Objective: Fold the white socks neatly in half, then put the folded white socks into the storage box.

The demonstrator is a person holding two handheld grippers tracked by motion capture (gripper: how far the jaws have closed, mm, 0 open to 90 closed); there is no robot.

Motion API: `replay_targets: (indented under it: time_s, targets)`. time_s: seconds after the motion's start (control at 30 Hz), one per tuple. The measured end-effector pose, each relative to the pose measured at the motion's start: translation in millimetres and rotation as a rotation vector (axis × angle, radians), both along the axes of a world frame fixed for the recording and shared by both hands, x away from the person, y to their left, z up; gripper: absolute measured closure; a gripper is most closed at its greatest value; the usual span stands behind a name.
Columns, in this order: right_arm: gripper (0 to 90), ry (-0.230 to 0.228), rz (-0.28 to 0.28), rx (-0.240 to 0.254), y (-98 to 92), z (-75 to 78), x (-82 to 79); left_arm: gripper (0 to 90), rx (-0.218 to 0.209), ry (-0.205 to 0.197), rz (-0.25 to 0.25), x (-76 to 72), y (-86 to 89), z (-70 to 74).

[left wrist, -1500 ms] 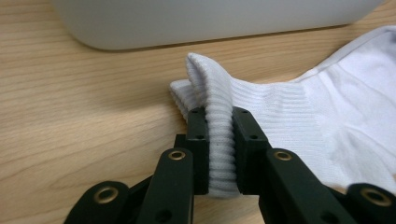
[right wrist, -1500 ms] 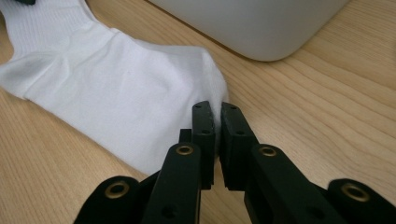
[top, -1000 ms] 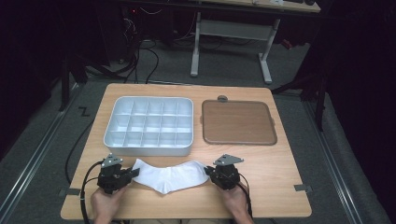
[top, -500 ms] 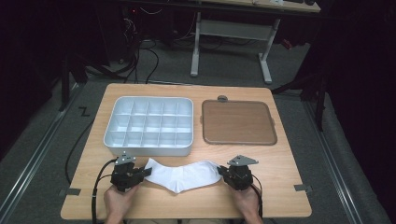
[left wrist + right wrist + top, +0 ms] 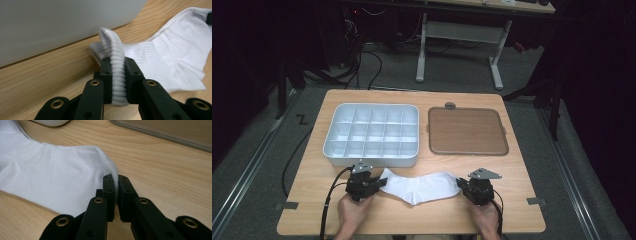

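A white sock (image 5: 419, 187) lies flat on the wooden table (image 5: 512, 165) near its front edge, stretched between the two grippers. My left gripper (image 5: 379, 183) is shut on the ribbed cuff (image 5: 117, 75), which stands up folded between the jaws. At the other end, my right gripper (image 5: 460, 183) is shut on the toe edge of the sock (image 5: 50, 177), with thin fabric pinched between its pads. A hand holds each gripper from the table's front.
A grey compartment tray (image 5: 372, 134) stands just behind the sock at left, its wall (image 5: 50, 25) close to my left gripper. A brown lidded tray (image 5: 466, 131) sits at right. Tape marks lie at the table's front corners.
Both grippers have moved to the right along the front of the table, carrying the sock with them. Both grips are unchanged.
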State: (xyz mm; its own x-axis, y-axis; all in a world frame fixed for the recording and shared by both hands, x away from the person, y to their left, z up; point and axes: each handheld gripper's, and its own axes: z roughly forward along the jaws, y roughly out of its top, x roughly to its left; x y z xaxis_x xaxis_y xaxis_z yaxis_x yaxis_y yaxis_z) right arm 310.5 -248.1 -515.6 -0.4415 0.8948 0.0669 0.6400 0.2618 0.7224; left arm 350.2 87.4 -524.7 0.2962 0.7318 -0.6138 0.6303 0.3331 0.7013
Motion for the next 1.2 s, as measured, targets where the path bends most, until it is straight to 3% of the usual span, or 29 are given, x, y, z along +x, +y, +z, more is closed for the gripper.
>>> replay_targets:
  time_s: [0.6,0.73,0.87,1.0,1.03,1.2]
  targets:
    - [84.4,0.01,-0.02,-0.032,-6.0,-5.5,1.0,75.6,0.013,-0.007,0.002,2.3,-4.9,-2.3]
    - [72.2,0.013,-0.03,-0.03,-6.1,-5.5,1.9,62.8,0.021,-0.012,0.023,3.5,-2.4,-1.3]
    - [62.7,-0.016,-0.056,-0.024,-7.2,2.3,-0.5,49.0,-0.012,-0.011,0.061,2.6,4.8,7.7]
    - [61.9,-0.057,-0.047,-0.018,-2.7,12.7,-3.2,43.5,-0.01,0.006,0.065,1.8,6.8,10.0]
    - [62.3,-0.064,-0.039,-0.014,0.0,14.9,-3.7,42.9,0.0,0.028,0.065,1.2,5.5,9.3]
    - [65.3,-0.085,0.02,0.016,20.0,23.1,-5.7,41.3,0.03,0.042,0.059,-0.6,0.2,6.5]
